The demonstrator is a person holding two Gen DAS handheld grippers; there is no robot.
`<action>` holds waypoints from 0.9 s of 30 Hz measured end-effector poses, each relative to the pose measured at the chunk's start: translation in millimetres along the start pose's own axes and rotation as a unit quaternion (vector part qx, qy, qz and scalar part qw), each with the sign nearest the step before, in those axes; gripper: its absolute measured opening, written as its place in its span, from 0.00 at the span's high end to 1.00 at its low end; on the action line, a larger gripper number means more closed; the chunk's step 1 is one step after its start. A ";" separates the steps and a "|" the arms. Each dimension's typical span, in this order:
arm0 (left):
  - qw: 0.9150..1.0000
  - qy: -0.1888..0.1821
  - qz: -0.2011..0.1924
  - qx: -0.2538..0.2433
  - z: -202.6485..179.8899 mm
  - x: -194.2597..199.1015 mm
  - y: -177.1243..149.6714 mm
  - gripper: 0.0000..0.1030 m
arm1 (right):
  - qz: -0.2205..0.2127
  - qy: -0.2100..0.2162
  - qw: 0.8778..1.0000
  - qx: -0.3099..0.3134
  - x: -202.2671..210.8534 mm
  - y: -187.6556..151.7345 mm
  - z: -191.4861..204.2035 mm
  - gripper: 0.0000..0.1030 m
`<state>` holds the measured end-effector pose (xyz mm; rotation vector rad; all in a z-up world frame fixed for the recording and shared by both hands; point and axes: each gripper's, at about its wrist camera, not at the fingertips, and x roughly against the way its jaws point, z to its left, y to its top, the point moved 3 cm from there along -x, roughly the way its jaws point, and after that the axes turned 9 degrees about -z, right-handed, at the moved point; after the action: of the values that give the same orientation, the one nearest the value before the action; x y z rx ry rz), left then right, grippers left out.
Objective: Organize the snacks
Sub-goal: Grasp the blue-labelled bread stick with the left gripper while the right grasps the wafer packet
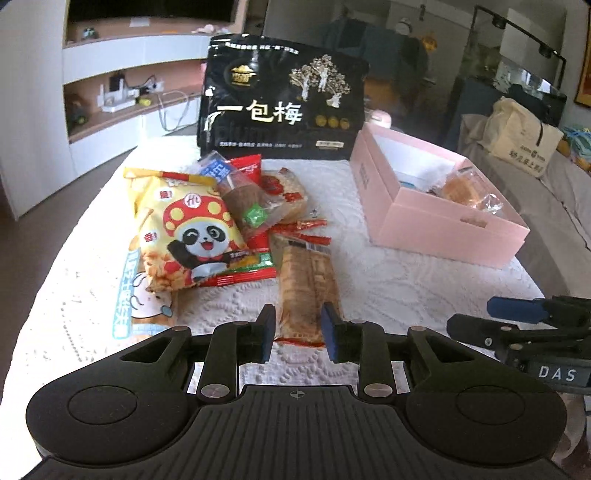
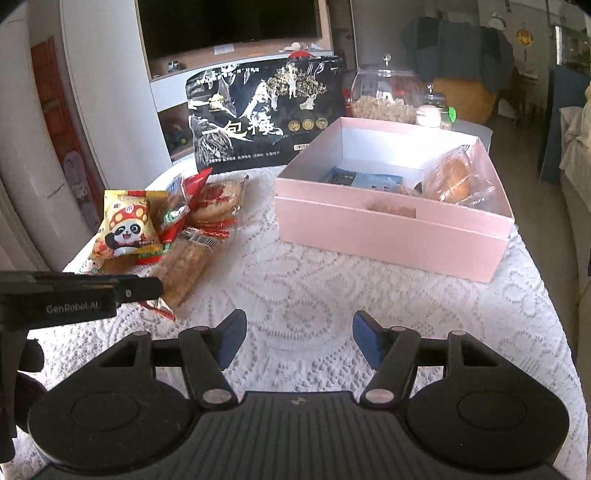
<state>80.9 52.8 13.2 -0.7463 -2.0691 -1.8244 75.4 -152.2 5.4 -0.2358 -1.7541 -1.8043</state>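
Your left gripper point(image 1: 298, 332), jaws slightly apart, straddles the long biscuit pack point(image 1: 308, 291) ungripped; right gripper point(image 2: 299, 341) is apart, empty. Clamp, then carry to the pink box point(image 1: 436, 229).

Snack packets point(image 1: 207, 229) lie heaped at nine o'clock; the open pink box point(image 2: 391, 229) at three holds a few.

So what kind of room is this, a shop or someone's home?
Most likely a home living room: a television set in a white wall unit, a lace-covered table, and a sofa beside it.
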 end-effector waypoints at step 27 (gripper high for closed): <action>0.989 0.095 -0.059 0.092 89.1 32.2 24.1 0.62 | 0.084 0.069 0.994 0.009 -71.0 32.0 84.0 0.36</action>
<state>78.6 147.8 36.0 -0.3937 -2.1555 -1.6594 125.8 -49.3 4.7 -0.2374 -1.6045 -1.6442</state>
